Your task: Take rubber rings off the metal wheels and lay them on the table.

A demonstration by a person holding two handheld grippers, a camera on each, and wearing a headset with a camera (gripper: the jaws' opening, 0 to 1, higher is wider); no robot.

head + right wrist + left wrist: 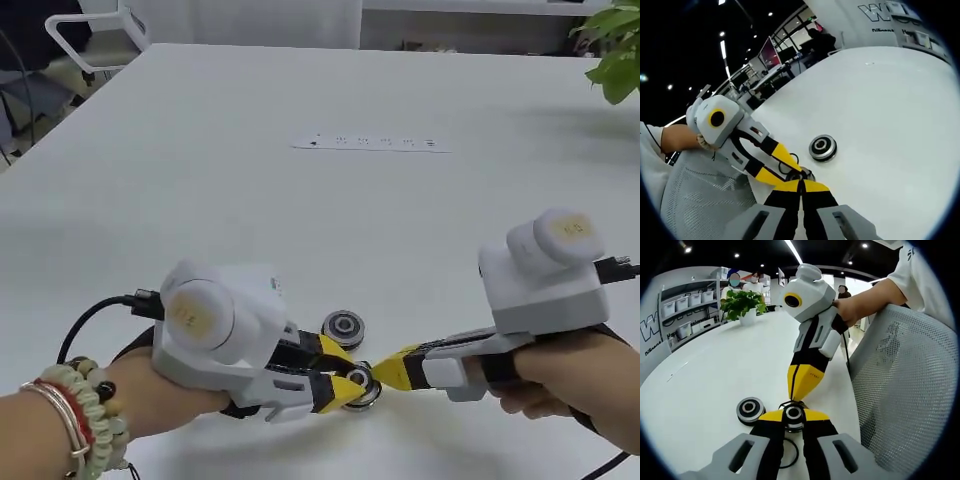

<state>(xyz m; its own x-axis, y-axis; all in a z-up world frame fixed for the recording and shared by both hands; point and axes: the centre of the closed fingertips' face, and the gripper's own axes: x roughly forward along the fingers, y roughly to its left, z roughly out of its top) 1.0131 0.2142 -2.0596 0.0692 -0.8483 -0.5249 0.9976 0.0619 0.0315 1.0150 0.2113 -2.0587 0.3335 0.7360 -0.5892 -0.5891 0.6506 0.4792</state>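
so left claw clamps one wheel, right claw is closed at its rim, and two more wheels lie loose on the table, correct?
Wrong on the count. Only one loose wheel lies on the table, not two, and the head view shows it. The rest stands: the left claw clamps the other wheel, and the right claw is closed at its rim.

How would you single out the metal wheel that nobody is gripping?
On the white table, find where the left gripper and right gripper meet at the near side. Just beyond them a metal wheel lies flat and alone, touched by neither; the other wheel sits clamped between the left gripper's jaws.
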